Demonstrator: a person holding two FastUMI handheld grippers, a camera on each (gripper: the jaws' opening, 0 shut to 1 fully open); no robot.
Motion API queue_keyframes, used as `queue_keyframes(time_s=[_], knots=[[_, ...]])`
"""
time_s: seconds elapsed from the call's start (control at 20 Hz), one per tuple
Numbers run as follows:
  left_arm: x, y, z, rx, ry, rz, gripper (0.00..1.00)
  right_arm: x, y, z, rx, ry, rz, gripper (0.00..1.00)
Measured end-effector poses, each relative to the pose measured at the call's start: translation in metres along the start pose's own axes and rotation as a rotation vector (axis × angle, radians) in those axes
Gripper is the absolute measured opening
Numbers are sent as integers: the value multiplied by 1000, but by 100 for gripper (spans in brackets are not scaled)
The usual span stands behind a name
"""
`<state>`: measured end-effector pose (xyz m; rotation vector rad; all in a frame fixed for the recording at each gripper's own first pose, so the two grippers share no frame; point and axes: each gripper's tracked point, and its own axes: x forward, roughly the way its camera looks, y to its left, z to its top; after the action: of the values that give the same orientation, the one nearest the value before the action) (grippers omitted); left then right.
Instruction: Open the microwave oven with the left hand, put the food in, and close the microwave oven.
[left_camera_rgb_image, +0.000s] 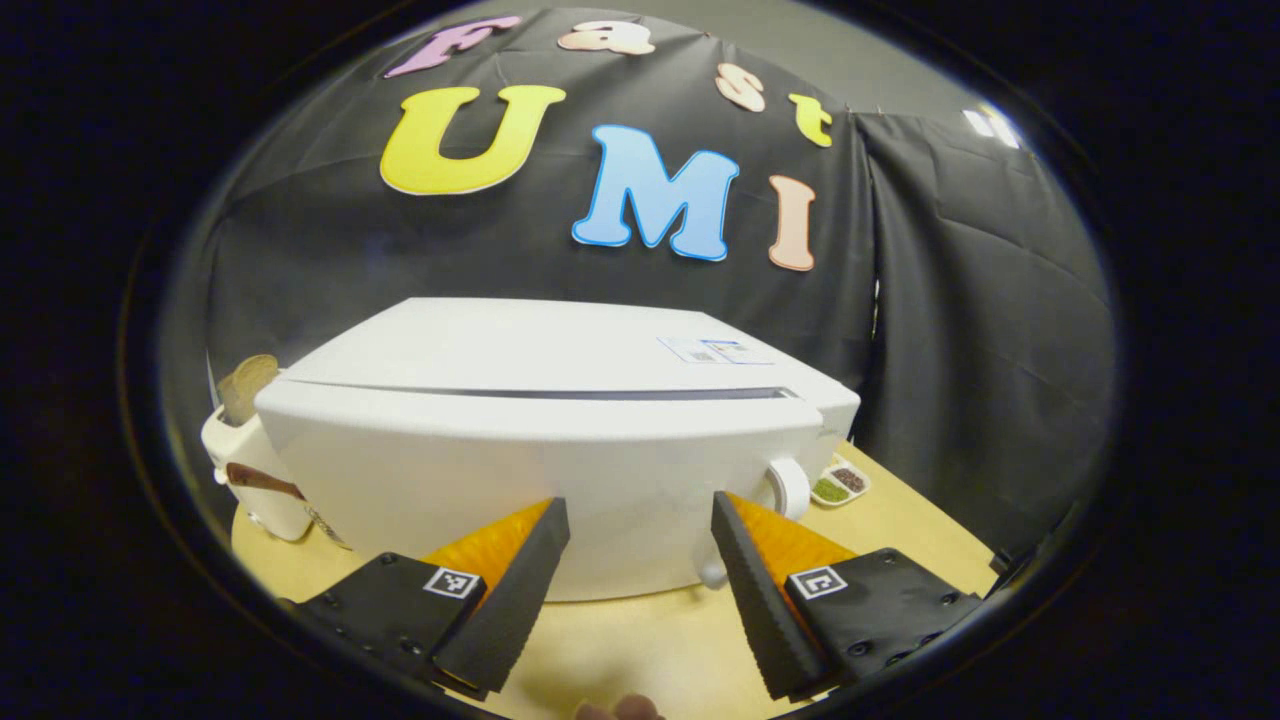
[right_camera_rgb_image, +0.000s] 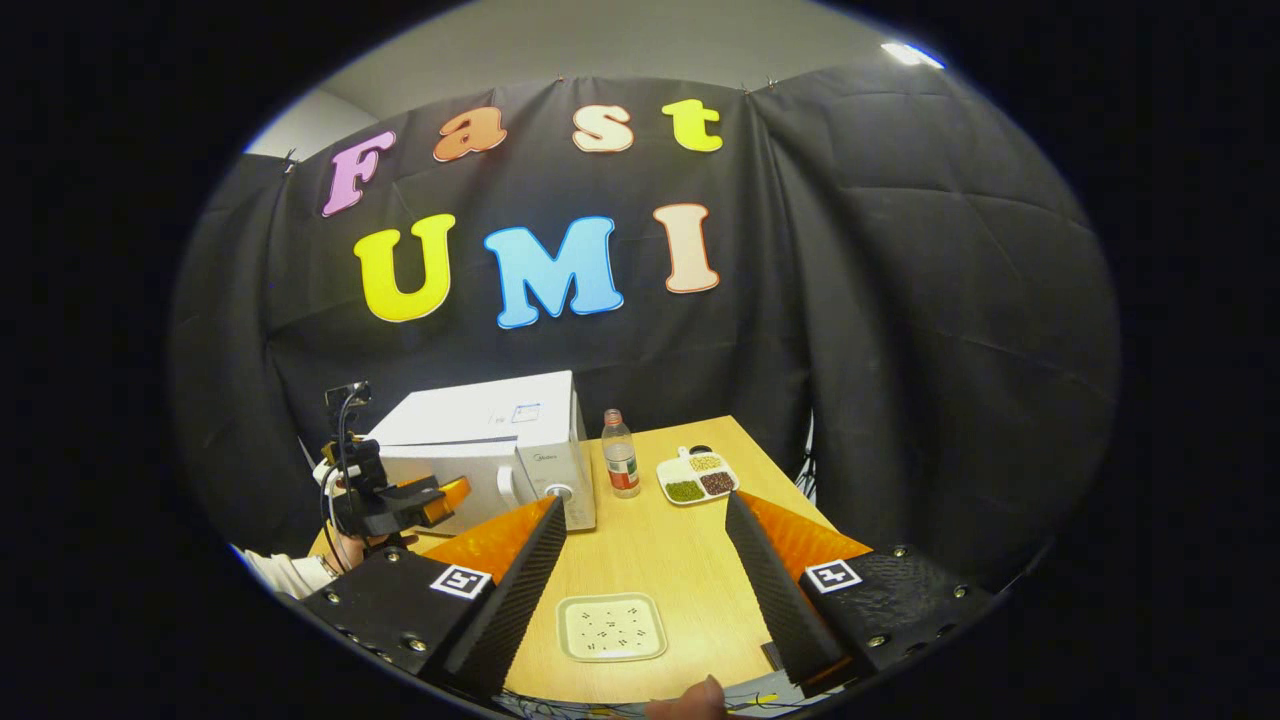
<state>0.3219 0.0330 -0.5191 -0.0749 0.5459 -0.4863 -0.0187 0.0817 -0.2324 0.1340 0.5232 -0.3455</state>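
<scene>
The left gripper (left_camera_rgb_image: 640, 590) is wide open and has nothing in it. Right in front of it stands the white microwave oven (left_camera_rgb_image: 560, 440), with its door closed. The two fingers point at the lower front of the oven, close to it, but they do not touch it. The round knob (left_camera_rgb_image: 790, 487) sits just past the tip of the finger on the right side of the left gripper view. In the right gripper view, the left gripper (right_camera_rgb_image: 440, 497) shows farther off, up against the front of the microwave oven (right_camera_rgb_image: 490, 450), with a hand (right_camera_rgb_image: 350, 548) holding it from below. The right gripper (right_camera_rgb_image: 645, 590) is wide open too and holds nothing. It hangs over the wooden table (right_camera_rgb_image: 660, 550). A small square plate (right_camera_rgb_image: 612, 627) lies on the table between its two fingers, a bit below the tips. Farther ahead stand a bottle (right_camera_rgb_image: 620, 466) and a dish with little sections of food (right_camera_rgb_image: 697, 476), both beside the oven.
</scene>
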Motion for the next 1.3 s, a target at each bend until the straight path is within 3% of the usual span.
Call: queue_keyframes(time_s=[0.1,0.25,0.45,0.55,0.65,0.7,0.9,1.1,1.3], knots=[[1,-6,-3,-37,-2,-6,92,3,1,-1,22,8,1,98],[5,-11,-5,-28,20,1,93,7,2,-2,32,10,14,98],[21,-24,-2,-84,60,-67,92,8,20,1,13,7,56,98],[22,-31,-8,-126,105,-67,90,5,29,3,1,7,78,98],[11,-31,7,-79,70,-48,89,-3,36,8,-10,-7,92,98],[-1,-32,17,-66,46,-47,95,-6,36,10,-26,-14,93,98],[-64,-28,18,-103,36,-64,96,-14,34,17,-40,-36,91,98],[-146,5,34,-156,8,5,91,-15,32,24,-41,-49,138,98],[-251,15,100,-184,-111,114,95,-14,37,47,-56,-48,249,98]])
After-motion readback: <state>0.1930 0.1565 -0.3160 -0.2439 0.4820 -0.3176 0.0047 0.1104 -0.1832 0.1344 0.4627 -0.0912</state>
